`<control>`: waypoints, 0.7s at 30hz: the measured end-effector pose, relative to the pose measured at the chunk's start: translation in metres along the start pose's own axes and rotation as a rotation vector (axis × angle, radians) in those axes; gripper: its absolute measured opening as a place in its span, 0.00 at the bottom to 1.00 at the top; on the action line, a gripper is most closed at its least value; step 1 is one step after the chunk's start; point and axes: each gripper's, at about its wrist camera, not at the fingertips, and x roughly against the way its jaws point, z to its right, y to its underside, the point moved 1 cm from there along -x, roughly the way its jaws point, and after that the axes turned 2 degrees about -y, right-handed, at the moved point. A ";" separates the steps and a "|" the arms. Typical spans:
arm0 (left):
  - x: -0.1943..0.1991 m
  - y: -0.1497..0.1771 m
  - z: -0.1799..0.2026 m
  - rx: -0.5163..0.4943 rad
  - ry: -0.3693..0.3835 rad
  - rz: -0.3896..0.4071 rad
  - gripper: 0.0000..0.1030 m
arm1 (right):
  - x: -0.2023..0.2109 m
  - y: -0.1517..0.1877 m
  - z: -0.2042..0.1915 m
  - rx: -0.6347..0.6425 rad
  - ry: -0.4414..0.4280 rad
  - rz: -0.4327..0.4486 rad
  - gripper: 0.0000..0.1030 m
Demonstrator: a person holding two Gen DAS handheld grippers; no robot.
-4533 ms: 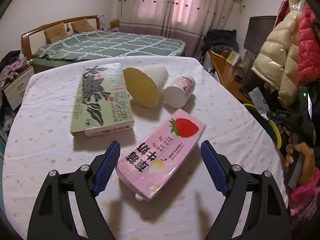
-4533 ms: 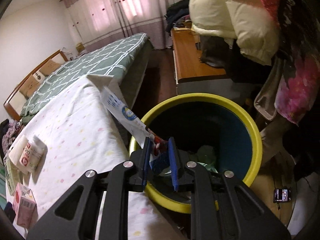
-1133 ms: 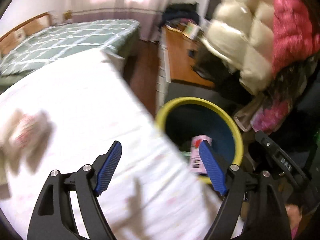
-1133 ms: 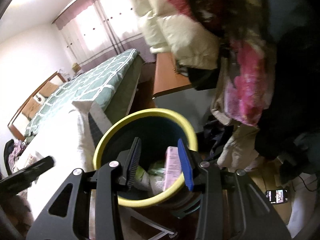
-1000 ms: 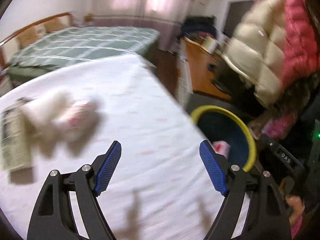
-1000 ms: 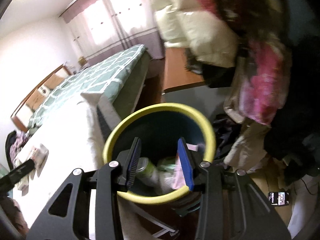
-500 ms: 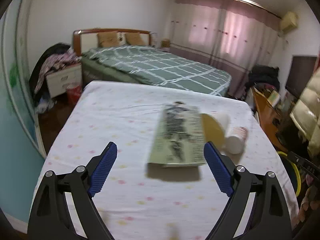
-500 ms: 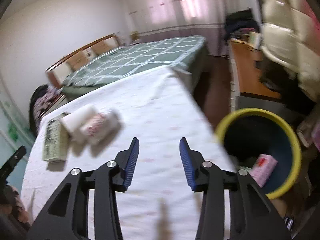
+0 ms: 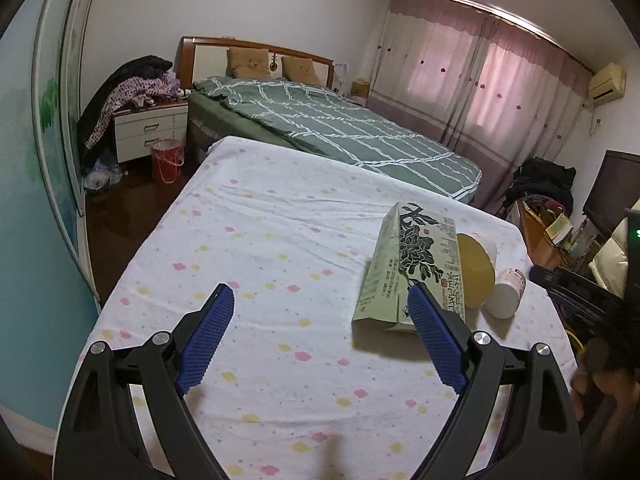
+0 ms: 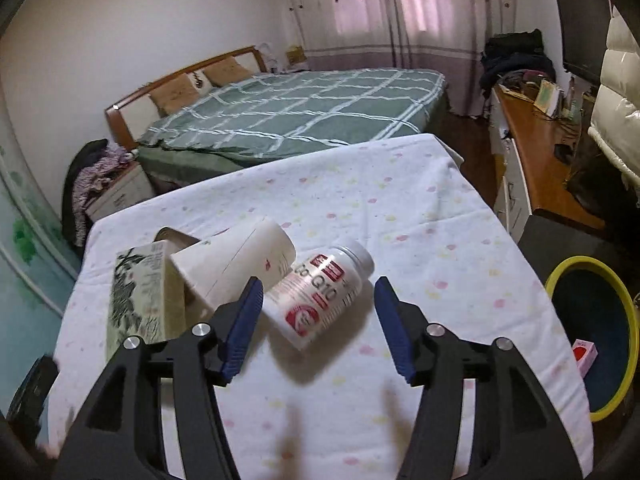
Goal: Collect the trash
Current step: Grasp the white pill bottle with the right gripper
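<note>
Three pieces of trash lie together on the flowered tablecloth (image 9: 280, 240): a green printed carton (image 9: 412, 270) (image 10: 140, 300), a white paper cup (image 9: 474, 270) (image 10: 236, 266) on its side, and a white Co-Q10 bottle (image 10: 320, 294) (image 9: 506, 292) on its side. My right gripper (image 10: 318, 320) is open and empty, its fingertips on either side of the bottle's near end, just above it. My left gripper (image 9: 320, 332) is open and empty over the cloth, left of the carton. A pink carton (image 10: 584, 354) lies in the yellow-rimmed bin (image 10: 628, 312).
The bin stands on the floor off the table's right edge. A green-covered bed (image 9: 332, 128) lies beyond the table. A wooden desk (image 10: 536, 152) with clutter is at right. A nightstand (image 9: 148, 128) and a red bucket (image 9: 166, 160) stand at far left.
Both grippers swung from the bin back to the table. The right one came down close over the bottle; the left one shifted left of the carton. The pink carton now lies in the bin.
</note>
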 end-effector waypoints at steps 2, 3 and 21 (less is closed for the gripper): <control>0.003 0.001 0.005 -0.016 -0.003 0.003 0.85 | -0.009 -0.001 -0.005 -0.008 0.020 -0.010 0.59; 0.003 0.001 0.006 -0.019 0.000 0.005 0.85 | -0.013 0.000 -0.005 -0.011 0.033 -0.013 0.60; 0.006 0.005 0.012 -0.022 0.035 -0.002 0.85 | -0.050 0.009 0.001 -0.039 0.114 -0.065 0.47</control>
